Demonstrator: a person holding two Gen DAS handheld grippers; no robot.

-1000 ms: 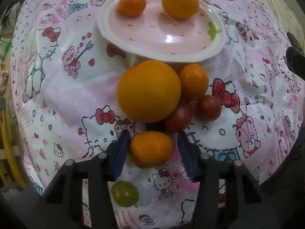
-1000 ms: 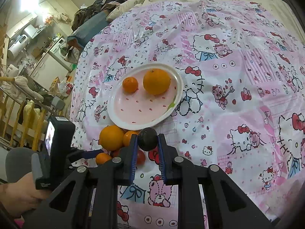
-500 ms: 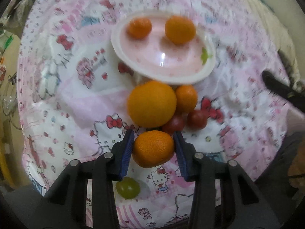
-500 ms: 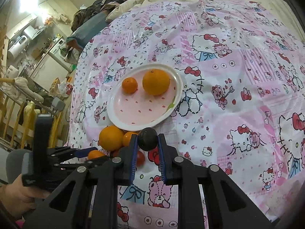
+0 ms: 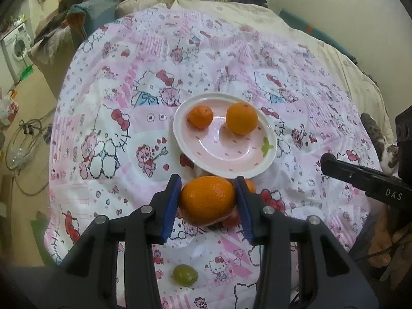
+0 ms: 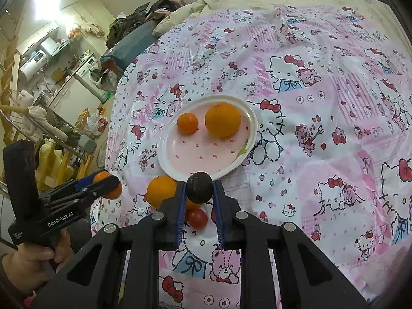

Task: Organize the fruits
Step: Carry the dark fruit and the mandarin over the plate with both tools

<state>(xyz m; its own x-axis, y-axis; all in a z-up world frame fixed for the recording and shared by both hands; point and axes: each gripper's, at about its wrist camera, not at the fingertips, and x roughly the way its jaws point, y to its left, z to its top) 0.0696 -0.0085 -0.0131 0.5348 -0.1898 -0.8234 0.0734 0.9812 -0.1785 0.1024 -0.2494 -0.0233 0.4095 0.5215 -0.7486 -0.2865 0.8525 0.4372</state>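
My left gripper (image 5: 207, 200) is shut on a mandarin (image 5: 207, 199) and holds it in the air, well above the cloth, just short of the pink plate (image 5: 257, 167). The plate holds a small mandarin (image 5: 200, 116) and an orange (image 5: 241, 119). My right gripper (image 6: 198, 188) is shut on a dark plum (image 6: 198, 187) near the plate's (image 6: 164, 159) front rim. On the cloth below it lie a big orange (image 6: 161, 190) and a red tomato (image 6: 197, 218). The left gripper with its mandarin (image 6: 106, 184) shows in the right wrist view.
A green grape (image 5: 185, 275) lies on the Hello Kitty cloth (image 5: 116, 128) near me. A red fruit (image 5: 231, 220) peeks from behind the held mandarin. A cat (image 5: 381, 144) sits at the right edge. Clutter and a washing machine (image 5: 15, 49) stand at far left.
My left gripper closed on the mandarin and lifted it high off the cloth, pulling back from the fruit pile. My right gripper has kept still with the plum.
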